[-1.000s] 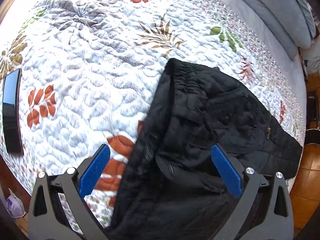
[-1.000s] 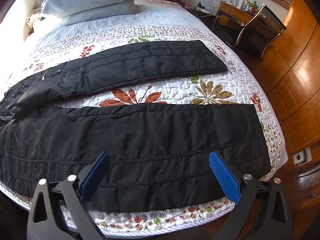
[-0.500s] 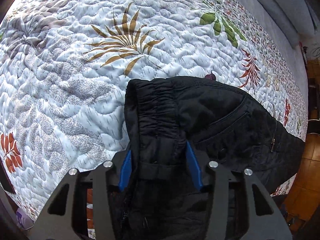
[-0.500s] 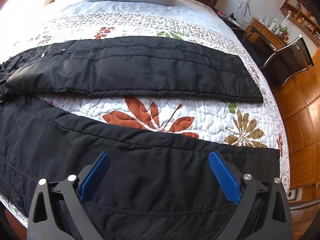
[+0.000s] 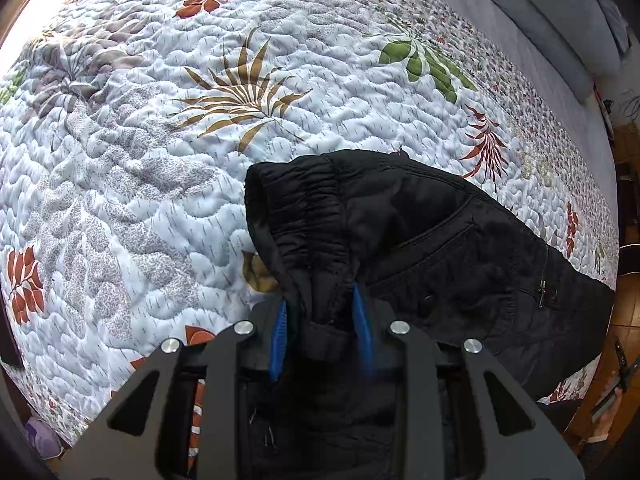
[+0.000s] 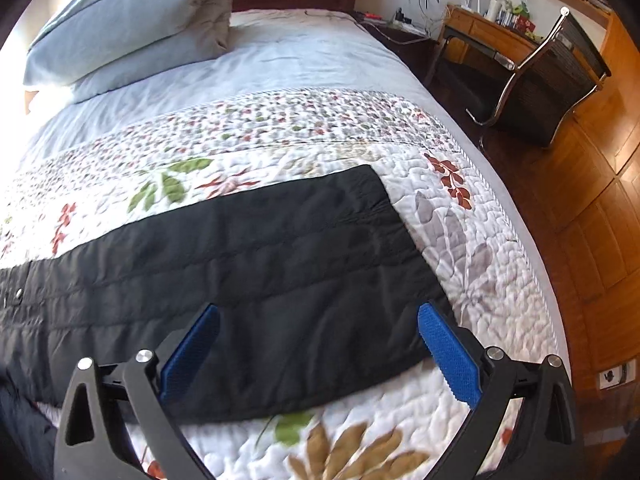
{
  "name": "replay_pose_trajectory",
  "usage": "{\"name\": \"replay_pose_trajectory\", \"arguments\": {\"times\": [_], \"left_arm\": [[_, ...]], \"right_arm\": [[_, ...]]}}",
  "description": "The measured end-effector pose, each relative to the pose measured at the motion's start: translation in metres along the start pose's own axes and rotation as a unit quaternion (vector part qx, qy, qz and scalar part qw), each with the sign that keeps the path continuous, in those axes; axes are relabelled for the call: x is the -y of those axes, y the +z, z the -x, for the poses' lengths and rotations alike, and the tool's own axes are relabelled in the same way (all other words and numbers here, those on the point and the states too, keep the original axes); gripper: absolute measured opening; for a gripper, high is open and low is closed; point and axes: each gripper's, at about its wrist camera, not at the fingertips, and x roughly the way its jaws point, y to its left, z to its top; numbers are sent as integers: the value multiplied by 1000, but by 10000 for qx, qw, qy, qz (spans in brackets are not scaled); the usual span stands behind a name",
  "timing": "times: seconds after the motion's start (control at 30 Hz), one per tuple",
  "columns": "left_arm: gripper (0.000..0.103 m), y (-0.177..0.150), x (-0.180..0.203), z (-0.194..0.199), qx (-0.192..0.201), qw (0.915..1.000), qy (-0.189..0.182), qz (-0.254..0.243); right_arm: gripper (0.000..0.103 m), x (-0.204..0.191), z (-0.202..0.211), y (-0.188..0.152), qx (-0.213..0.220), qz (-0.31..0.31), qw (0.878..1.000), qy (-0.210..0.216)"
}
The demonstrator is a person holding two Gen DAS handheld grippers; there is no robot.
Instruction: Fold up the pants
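Left claw (image 5: 320,330) clamps bunched waistband of black pants (image 5: 400,240) on quilt (image 5: 160,160); right claw (image 6: 320,348) gapes wide above flat leg.

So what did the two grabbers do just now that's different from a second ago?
The left gripper closed its fingers on the waistband of the black pants and has lifted it off the quilt. The right gripper moved toward the far pant leg, near its hem, and its fingers stayed wide open, holding nothing. The pillows stayed put.
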Motion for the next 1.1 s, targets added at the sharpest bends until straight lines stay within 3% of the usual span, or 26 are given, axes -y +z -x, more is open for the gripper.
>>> {"name": "replay_pose_trajectory", "arguments": {"times": [0.03, 0.1, 0.3, 0.47, 0.5, 0.53, 0.6, 0.63, 0.73, 0.9, 1.1], "left_arm": [[28, -1, -1, 0, 22, 10000, 10, -10], [28, -1, -1, -2, 51, 10000, 31, -20], [28, -1, 2, -8, 52, 9996, 221, -136], [29, 0, 3, -14, 49, 9995, 284, -121], [29, 1, 5, -16, 53, 9995, 293, -115], [29, 2, 6, -16, 59, 9995, 295, -104], [29, 2, 7, -16, 79, 9995, 308, -88], [29, 1, 8, -16, 96, 9994, 321, -93], [28, -2, 10, -13, 171, 9992, 334, -110], [27, -8, 11, -3, 338, 9993, 122, -87], [27, -26, 15, 19, 645, 9971, -365, -181]], "right_arm": [[99, 7, -11, 13, -53, -118, 9999, -43], [99, 20, -34, 34, -70, -399, 9987, 318], [99, 17, -104, 67, -658, -159, 9971, -354], [99, 18, -123, 72, -809, -85, 9963, -285], [90, 18, -123, 72, -851, -93, 9963, -95], [72, 18, -123, 72, -891, -128, 9958, 142], [53, 16, -117, 70, -828, -110, 9965, 73], [37, 13, -112, 69, -782, 42, 9969, 69], [15, 2, -94, 64, -620, 360, 9974, 14], [10, -9, -39, 50, 142, 745, 9970, -159], [9, 4, 77, 4, 1510, 676, 9845, 578]]}}
